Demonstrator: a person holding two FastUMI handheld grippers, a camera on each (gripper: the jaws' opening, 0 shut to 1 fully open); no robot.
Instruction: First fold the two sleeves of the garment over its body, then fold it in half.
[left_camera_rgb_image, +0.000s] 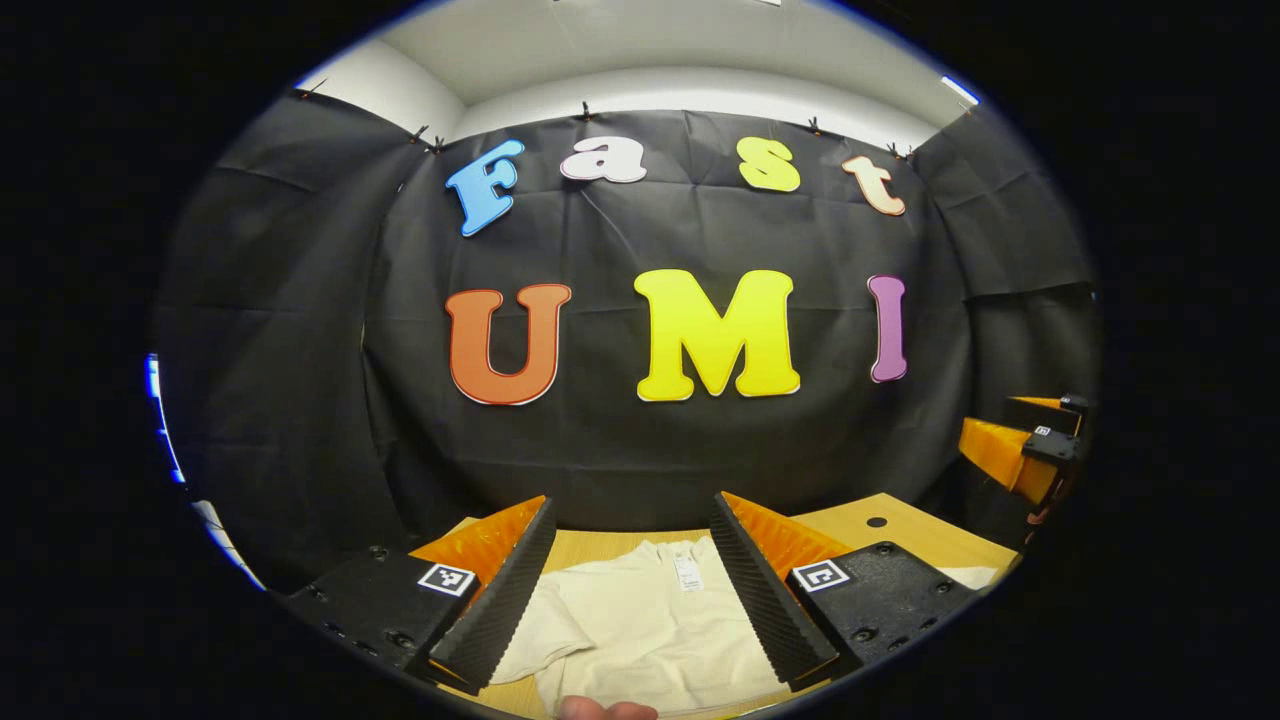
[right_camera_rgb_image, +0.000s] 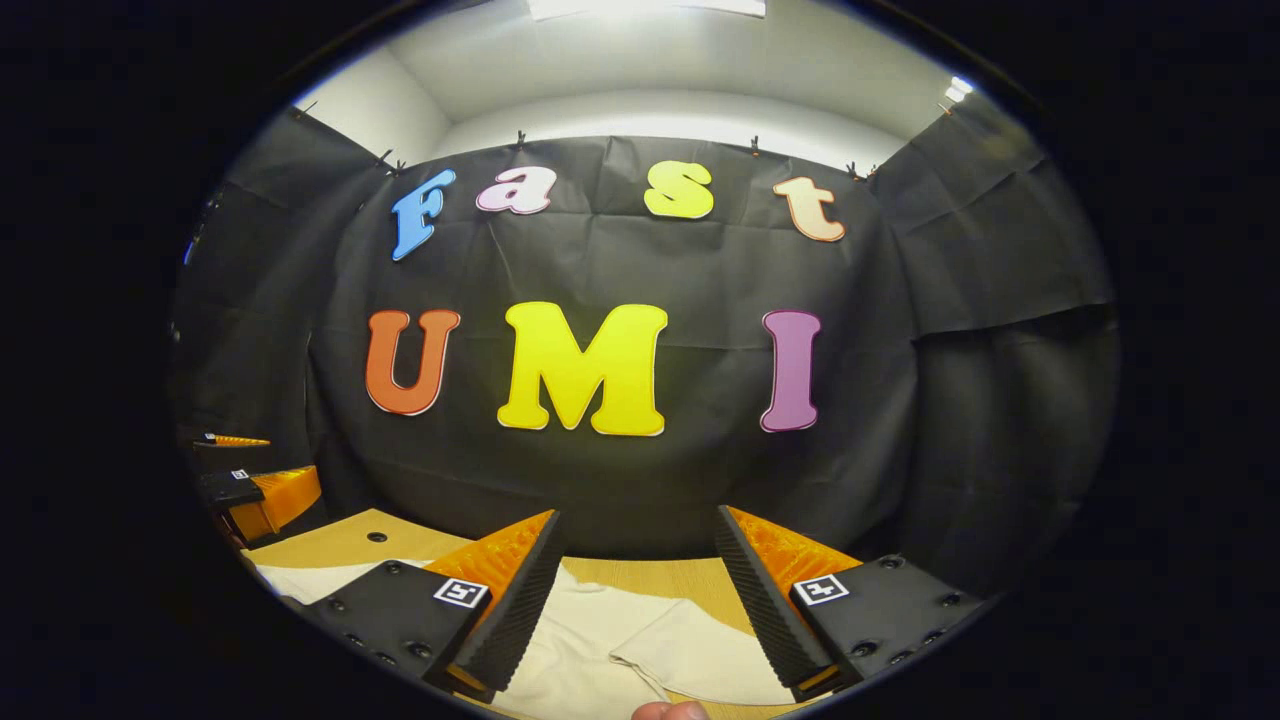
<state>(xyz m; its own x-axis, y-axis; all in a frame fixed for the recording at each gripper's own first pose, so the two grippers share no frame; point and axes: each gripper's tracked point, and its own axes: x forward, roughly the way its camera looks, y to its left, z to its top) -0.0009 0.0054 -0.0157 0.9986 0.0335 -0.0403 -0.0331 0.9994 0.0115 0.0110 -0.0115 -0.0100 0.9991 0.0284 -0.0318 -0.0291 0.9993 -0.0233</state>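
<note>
garment (left_camera_rgb_image: 650, 625) of soft cream cloth, flat on wooden table (left_camera_rgb_image: 905, 530), left gripper (left_camera_rgb_image: 632, 590) and right gripper (right_camera_rgb_image: 635, 600) ridged jaws spread

From my left claw (left_camera_rgb_image: 634, 590) I see both fingers spread wide, nothing between them but air, hovering above a cream short-sleeved cotton garment (left_camera_rgb_image: 640, 630) lying flat on the light wooden desk (left_camera_rgb_image: 900, 530). Its neck label points toward 12 o'clock, and one sleeve juts toward 9 o'clock. A fingertip (left_camera_rgb_image: 605, 709) peeks in at 6 o'clock. The other claw (left_camera_rgb_image: 1025, 450) hangs at 3 o'clock.
</note>
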